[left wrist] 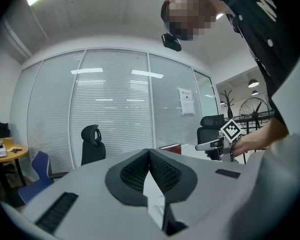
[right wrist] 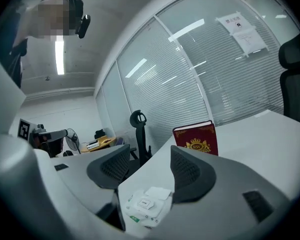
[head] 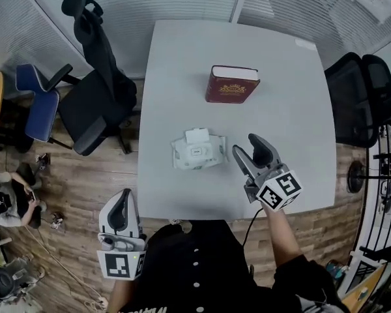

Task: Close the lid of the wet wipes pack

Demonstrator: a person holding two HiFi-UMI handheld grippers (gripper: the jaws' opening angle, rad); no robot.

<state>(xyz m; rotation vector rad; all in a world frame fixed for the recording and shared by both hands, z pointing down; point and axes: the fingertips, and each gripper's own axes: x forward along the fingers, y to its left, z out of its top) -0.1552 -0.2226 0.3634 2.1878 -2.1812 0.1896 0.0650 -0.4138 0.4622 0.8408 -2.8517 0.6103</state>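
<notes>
Plainly, the open-lidded wipes pack point(head: 197, 151) is seen just left of the right hand-held gripper point(head: 246, 146), spread wide and empty; the left hand-held gripper point(head: 122, 197), closed on nothing, is farther.

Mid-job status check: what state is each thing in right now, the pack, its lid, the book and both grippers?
wet wipes pack: lying flat on the table, held by neither gripper.
lid: open, flipped back.
book: closed, standing upright.
left gripper: jaws together, empty, off the table's near edge.
right gripper: jaws apart, empty, beside the pack.
</notes>
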